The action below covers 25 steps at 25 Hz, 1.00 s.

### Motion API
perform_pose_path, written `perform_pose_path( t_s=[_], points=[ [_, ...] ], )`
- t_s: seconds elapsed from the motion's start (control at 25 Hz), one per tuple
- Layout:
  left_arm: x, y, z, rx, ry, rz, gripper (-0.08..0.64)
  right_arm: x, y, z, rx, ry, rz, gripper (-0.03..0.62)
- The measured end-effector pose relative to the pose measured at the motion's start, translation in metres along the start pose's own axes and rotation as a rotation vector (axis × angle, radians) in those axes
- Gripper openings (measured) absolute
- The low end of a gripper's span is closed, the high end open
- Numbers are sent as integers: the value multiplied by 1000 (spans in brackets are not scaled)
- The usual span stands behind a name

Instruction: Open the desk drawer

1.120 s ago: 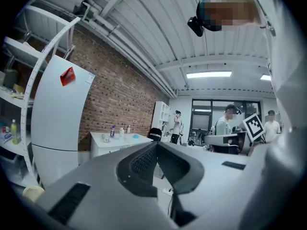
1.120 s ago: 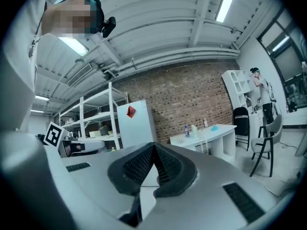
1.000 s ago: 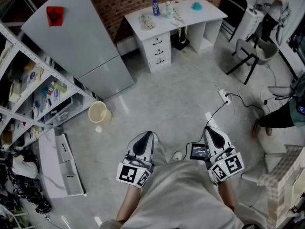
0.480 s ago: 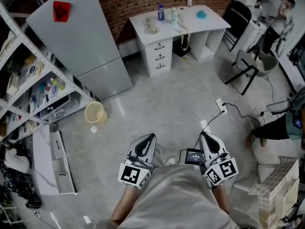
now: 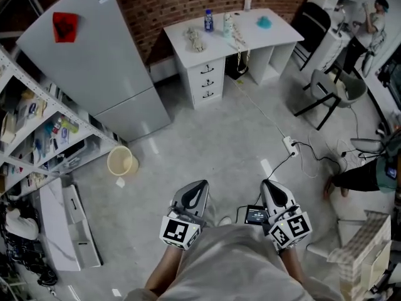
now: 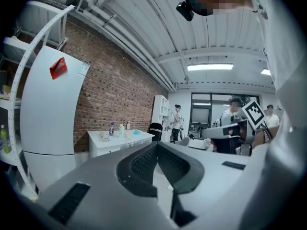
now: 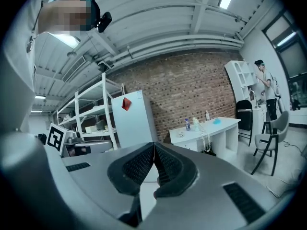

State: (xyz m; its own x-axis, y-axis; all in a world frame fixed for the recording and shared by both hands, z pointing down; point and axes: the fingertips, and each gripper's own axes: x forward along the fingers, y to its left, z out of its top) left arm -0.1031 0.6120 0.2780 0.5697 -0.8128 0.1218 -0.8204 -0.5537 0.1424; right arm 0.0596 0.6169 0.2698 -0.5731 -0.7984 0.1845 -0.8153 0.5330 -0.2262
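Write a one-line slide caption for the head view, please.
Left tongs and right tongs, shut and empty, face the distant white desk with closed drawers.

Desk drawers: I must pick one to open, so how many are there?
3 white drawers with dark handles, stacked under the white desk's left end: top, middle, bottom. None seems hidden.

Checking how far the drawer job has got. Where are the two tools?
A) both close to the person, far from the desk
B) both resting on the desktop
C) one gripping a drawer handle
A: the left tool and right tool sit shut and empty by the person's body, with a stretch of floor between them and the desk.
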Motion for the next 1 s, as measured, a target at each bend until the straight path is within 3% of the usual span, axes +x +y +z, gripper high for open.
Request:
perform_pose_path(
  t_s=[0.32,0.64,1.0],
  points=[
    [60,68,20,-15,-27,-37,6,79,-28,32,-5,-28,-44,26],
    [93,112,35,47,-14,-114,6,128,-31,39,12,-52,-92,26],
    [93,133,41,-7,-7,-80,6,169,-28,41,15,-28,-63,26]
  ],
)
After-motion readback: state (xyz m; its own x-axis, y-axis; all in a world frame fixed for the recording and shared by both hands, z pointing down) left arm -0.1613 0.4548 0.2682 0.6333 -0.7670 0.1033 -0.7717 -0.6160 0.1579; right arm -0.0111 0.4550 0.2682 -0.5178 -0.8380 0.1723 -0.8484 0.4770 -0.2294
